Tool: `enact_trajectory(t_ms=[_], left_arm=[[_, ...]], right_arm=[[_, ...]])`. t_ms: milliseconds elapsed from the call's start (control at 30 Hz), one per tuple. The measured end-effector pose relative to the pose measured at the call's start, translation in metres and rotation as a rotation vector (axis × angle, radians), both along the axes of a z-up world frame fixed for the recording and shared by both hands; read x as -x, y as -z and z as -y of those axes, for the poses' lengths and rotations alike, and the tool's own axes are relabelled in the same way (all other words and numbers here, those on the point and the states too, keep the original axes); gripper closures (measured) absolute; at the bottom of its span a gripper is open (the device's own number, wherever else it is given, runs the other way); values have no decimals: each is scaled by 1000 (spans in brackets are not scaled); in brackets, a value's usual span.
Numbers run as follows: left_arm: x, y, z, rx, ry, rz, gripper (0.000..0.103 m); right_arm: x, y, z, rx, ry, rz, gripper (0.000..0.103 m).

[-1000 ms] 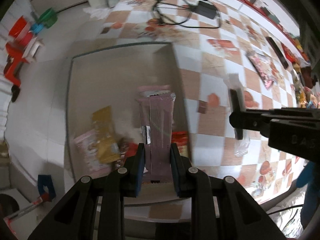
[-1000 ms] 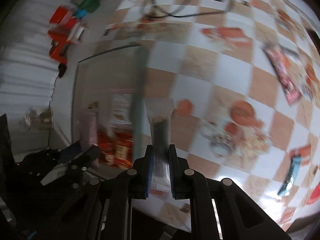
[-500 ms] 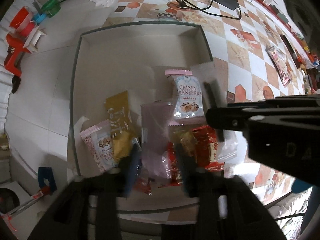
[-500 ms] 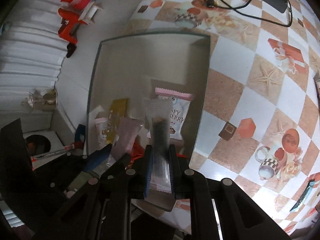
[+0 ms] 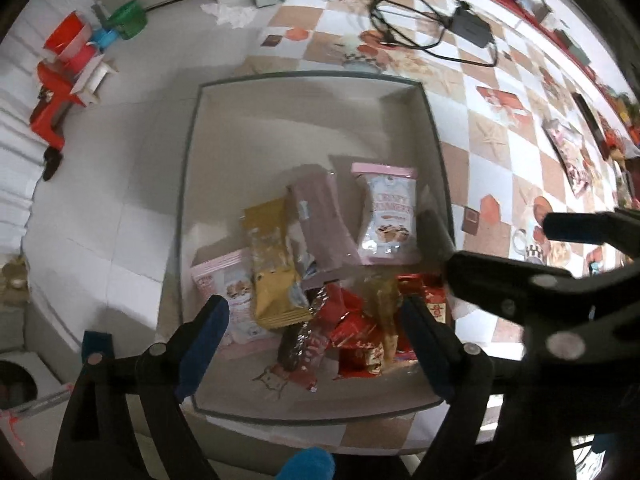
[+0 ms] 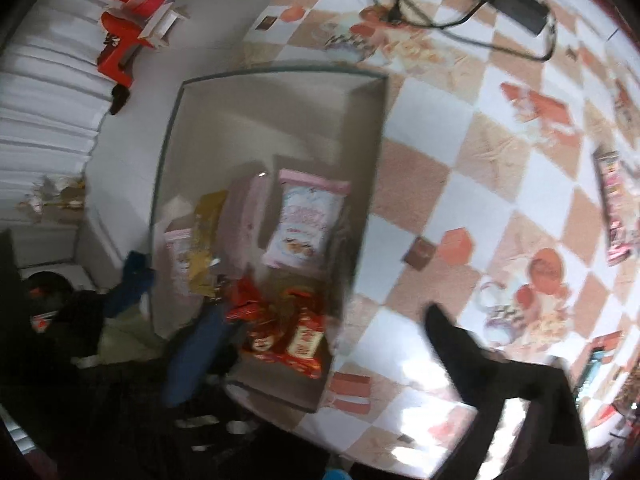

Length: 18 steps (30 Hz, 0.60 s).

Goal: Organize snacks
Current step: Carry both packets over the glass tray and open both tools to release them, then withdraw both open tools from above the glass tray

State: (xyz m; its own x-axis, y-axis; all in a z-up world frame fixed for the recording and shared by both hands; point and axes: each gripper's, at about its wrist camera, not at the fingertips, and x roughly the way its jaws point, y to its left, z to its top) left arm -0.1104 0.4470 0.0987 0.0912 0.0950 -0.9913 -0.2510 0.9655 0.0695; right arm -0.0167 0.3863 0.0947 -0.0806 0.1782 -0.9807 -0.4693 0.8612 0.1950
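A grey open box (image 5: pixel 192 168) holds several snacks: a mauve packet (image 5: pixel 324 228), a pink-topped cookie bag (image 5: pixel 388 216), a gold packet (image 5: pixel 272 268) and red packets (image 5: pixel 360 332). My left gripper (image 5: pixel 314 332) hangs over the box's near end, its jaws opening with nothing between them. The mauve packet lies loose in the box. My right gripper (image 6: pixel 324 344) is over the box's right wall (image 6: pixel 372 184), its jaws also opening and empty. A clear packet with a dark stick (image 5: pixel 432 228) shows as a blur against that wall. The right gripper (image 5: pixel 520 280) also crosses the left wrist view.
The box stands at the left end of a table with a checked cloth (image 5: pixel 492 152). A black cable and adapter (image 5: pixel 472 28) lie at the back. A pink snack packet (image 5: pixel 568 156) and a blue one (image 6: pixel 596 364) lie to the right. Red toys (image 5: pixel 52 92) sit on the floor.
Both grippers went from shut to open. The mauve packet dropped out of the left jaws into the box. The clear packet left the right jaws. Both hands shifted over the box.
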Motion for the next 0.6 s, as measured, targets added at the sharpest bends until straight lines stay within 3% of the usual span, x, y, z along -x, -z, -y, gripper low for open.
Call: enact_trajectory(t_ms=[267,600], left_arm=[[9,3,-3,-2,-28,-51,13],[16,1,-11,-9,-56,-54,13]], right_arm=[[6,-14,2,49,-42,98,0],[14,-23,-12,49,-102,116,0]])
